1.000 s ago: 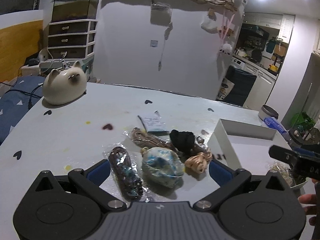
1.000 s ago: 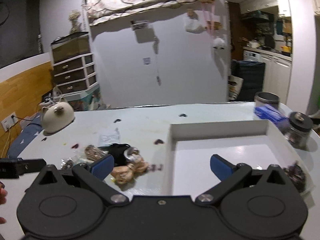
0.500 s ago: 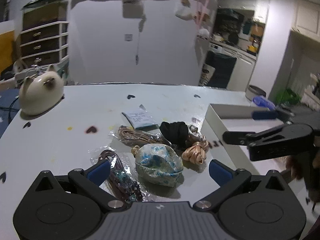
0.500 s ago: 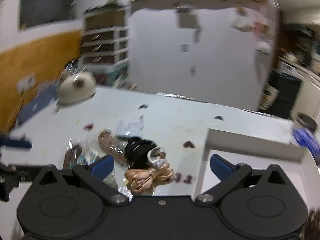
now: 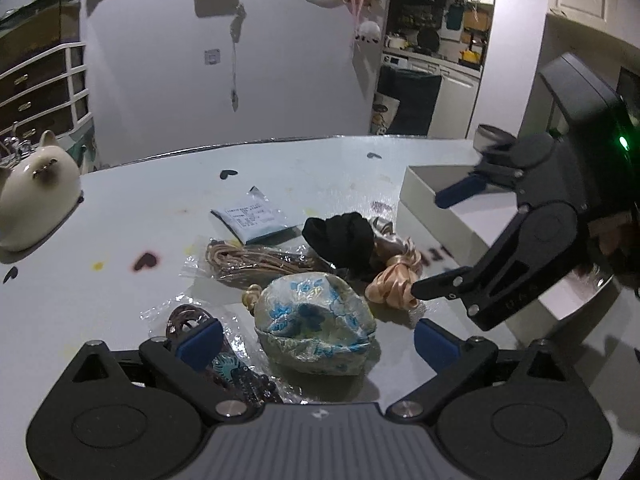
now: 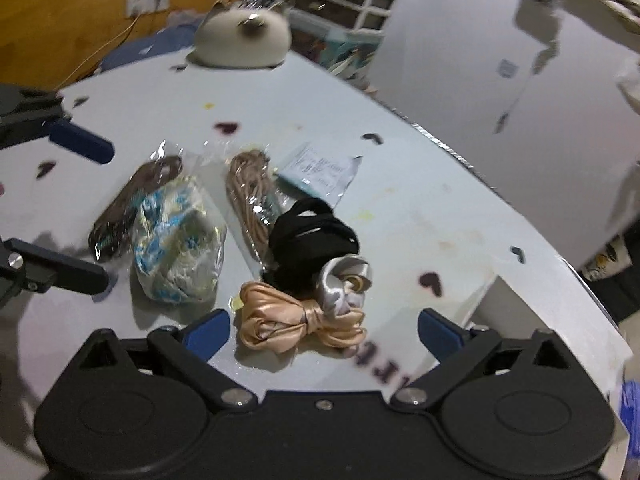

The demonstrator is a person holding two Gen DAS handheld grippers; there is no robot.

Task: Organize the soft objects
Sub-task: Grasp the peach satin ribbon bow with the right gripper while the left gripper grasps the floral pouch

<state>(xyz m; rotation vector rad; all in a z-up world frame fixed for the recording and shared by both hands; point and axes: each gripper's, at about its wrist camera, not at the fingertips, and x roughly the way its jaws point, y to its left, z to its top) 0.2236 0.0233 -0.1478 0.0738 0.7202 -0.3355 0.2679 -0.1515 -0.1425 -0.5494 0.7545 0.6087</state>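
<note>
A pile of soft items lies on the white table. My left gripper (image 5: 318, 344) hangs low over a blue floral pouch (image 5: 316, 330), which sits between its closing jaws with the pads clear of it. My right gripper (image 6: 324, 334) is also closing, with a peach satin scrunchie (image 6: 296, 324) between its pads, untouched. Behind that lie a silver scrunchie (image 6: 346, 282) and a black scrunchie (image 6: 312, 240). Two bagged cords, one beige (image 6: 248, 196) and one dark (image 6: 132, 204), lie beside the pouch (image 6: 178, 240). The right gripper (image 5: 444, 240) shows from the side, its lower finger by the peach scrunchie (image 5: 394, 286).
A white open box (image 5: 424, 196) stands right of the pile. A cat-shaped ceramic (image 5: 36, 196) sits at the table's far left, and a paper packet (image 5: 250, 218) lies behind the pile. A jar (image 5: 492, 134) stands beyond the box. Heart stickers dot the tabletop.
Both grippers came down closer to the pile. The right one swung left from over the box to over the scrunchies, rolling as it went. Both jaws narrowed slightly.
</note>
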